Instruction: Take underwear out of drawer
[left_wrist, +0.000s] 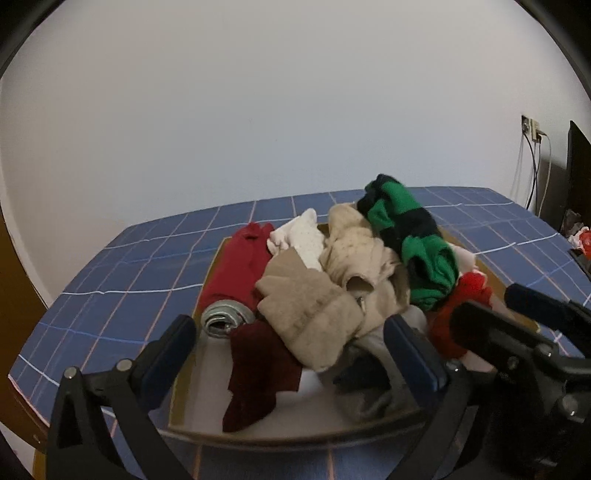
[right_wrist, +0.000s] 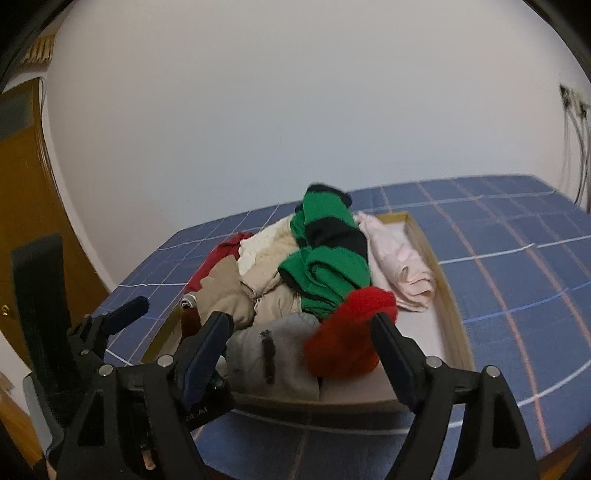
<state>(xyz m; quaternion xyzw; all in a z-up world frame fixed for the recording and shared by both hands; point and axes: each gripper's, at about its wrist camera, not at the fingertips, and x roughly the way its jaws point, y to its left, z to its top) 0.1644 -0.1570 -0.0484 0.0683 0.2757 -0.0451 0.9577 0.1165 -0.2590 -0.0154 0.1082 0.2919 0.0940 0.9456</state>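
Observation:
A shallow wooden drawer (left_wrist: 212, 271) (right_wrist: 448, 302) lies on a blue checked cover and holds a heap of garments. In it are a rolled dark red piece with a grey waistband (left_wrist: 229, 284), beige pieces (left_wrist: 314, 314), a green and navy striped piece (left_wrist: 410, 240) (right_wrist: 325, 254), a bright red piece (right_wrist: 347, 336), a grey piece (right_wrist: 273, 354) and a pink piece (right_wrist: 399, 266). My left gripper (left_wrist: 290, 332) stands open over the drawer's near end, gripping nothing. My right gripper (right_wrist: 301, 325) is open too, with the bright red piece beside its right finger (right_wrist: 391, 347).
The blue checked cover (left_wrist: 129, 273) spreads around the drawer, with a white wall behind. A wooden door (right_wrist: 26, 206) stands at the left. Cables and a wall socket (left_wrist: 532, 129) hang at the right, near dark furniture (left_wrist: 578, 177).

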